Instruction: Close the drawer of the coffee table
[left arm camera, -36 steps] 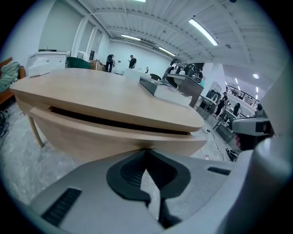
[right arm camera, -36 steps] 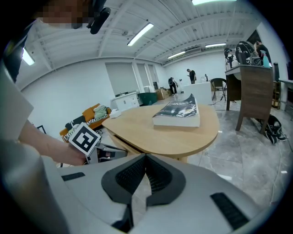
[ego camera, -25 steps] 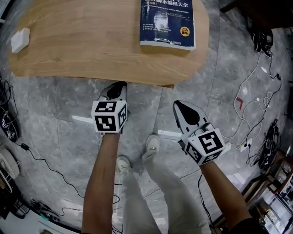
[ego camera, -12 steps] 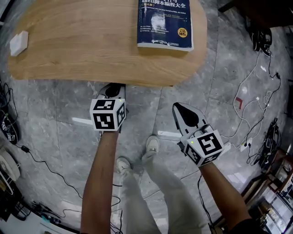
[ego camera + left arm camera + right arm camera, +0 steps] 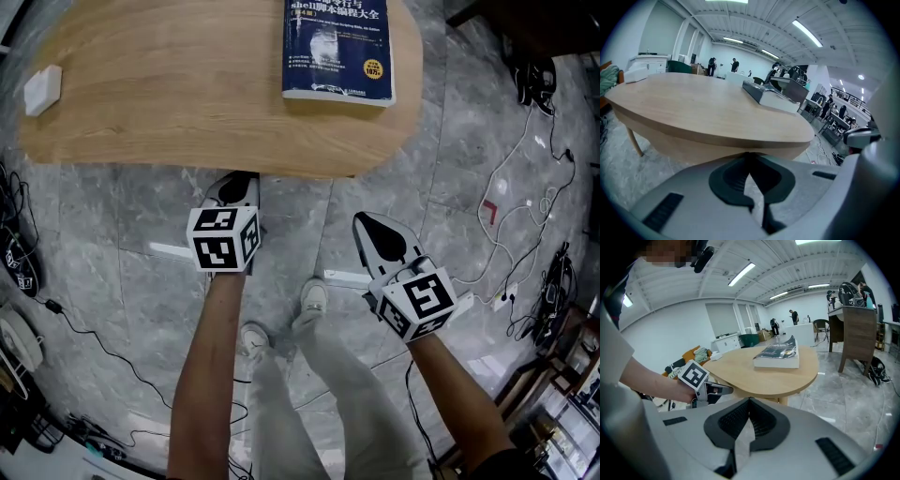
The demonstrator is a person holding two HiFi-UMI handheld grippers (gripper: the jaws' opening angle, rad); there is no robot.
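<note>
Jaws clenched empty on both: my left gripper (image 5: 234, 184) noses at the coffee table's (image 5: 187, 112) near edge, my right gripper (image 5: 369, 221) sits nearer me. That edge looks smooth and flush.

Pale wood-grain table (image 5: 187, 94), dark blue book (image 5: 337, 47) with white print, grey marbled floor (image 5: 103, 216), small white box (image 5: 43, 89).

Bright, even overhead light from ceiling strips (image 5: 806, 29), blown white. Soft shadow under counter (image 5: 187, 94) edge on floor (image 5: 103, 216). Head view sharp. Gripper views fisheye: black corners, bent lines, nearest foreground blurred.
</note>
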